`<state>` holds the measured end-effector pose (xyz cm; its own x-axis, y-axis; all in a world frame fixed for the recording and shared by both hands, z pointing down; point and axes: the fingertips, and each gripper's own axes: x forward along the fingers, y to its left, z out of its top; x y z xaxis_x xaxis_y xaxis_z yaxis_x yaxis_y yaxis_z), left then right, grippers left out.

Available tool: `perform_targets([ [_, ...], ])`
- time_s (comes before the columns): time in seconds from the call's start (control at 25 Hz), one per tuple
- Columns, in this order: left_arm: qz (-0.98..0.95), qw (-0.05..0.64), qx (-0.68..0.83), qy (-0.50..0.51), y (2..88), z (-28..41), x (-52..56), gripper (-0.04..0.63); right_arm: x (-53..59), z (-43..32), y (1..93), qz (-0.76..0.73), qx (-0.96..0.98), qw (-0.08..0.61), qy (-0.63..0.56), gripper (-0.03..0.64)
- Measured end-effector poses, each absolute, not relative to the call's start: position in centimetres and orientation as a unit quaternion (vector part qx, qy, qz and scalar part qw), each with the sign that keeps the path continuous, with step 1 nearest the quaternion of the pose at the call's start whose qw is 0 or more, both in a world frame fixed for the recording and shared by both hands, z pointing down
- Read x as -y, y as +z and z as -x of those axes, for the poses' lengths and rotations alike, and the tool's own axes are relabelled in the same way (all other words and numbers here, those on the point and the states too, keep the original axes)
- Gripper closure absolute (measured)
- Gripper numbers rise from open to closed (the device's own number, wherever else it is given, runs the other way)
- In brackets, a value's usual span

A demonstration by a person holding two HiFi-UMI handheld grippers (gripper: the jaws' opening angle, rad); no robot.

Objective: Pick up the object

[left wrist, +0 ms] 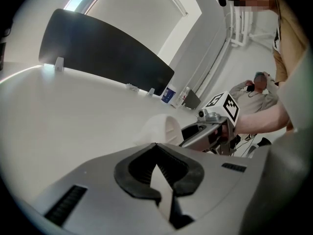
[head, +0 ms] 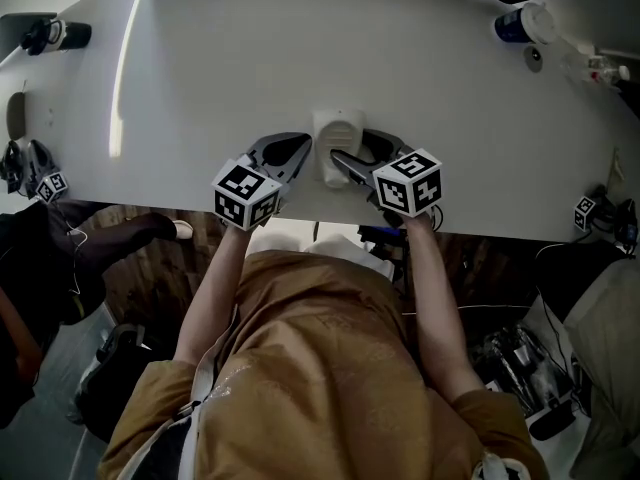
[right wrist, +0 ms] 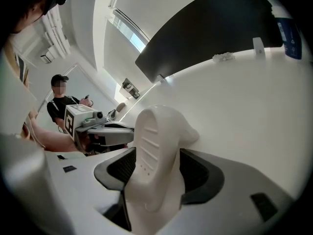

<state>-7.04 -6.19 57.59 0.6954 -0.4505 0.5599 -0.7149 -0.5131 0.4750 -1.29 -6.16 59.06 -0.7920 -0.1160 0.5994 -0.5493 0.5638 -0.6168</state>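
Note:
A white moulded plastic object (head: 337,140) with ribbed slots stands near the front edge of the white table (head: 250,68). My right gripper (head: 342,160) is shut on the white object (right wrist: 156,146), which fills the gap between the black pads (right wrist: 203,173). My left gripper (head: 300,151) rests just left of the object, shut with nothing in it; its tips meet (left wrist: 156,148). From the left gripper view the object (left wrist: 159,129) stands just beyond those tips, with the right gripper (left wrist: 208,131) behind it. The left gripper (right wrist: 110,131) shows in the right gripper view too.
A blue-labelled container (head: 520,23) stands at the table's far right, and a black device (head: 55,35) at the far left. A dark panel (right wrist: 210,28) runs along the back edge. A seated person (right wrist: 63,102) is beyond the table.

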Motion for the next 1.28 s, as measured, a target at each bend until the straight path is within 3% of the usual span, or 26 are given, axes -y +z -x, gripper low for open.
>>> perform_targets([
  [0.88,-0.844,0.396,0.326,0.157,57.93,6.63,6.02,0.589,6.34,1.79,59.75,-0.188,0.840,0.265,0.436,0.357],
  [1.0,-0.843,0.402,0.322,0.155,57.95,6.58,6.08,0.589,6.45,1.38,59.79,-0.189,0.824,0.253,0.470,0.415],
  [1.28,-0.838,0.410,0.328,0.151,58.00,7.05,6.08,0.590,6.38,1.37,59.15,-0.192,0.827,0.214,0.483,0.446],
])
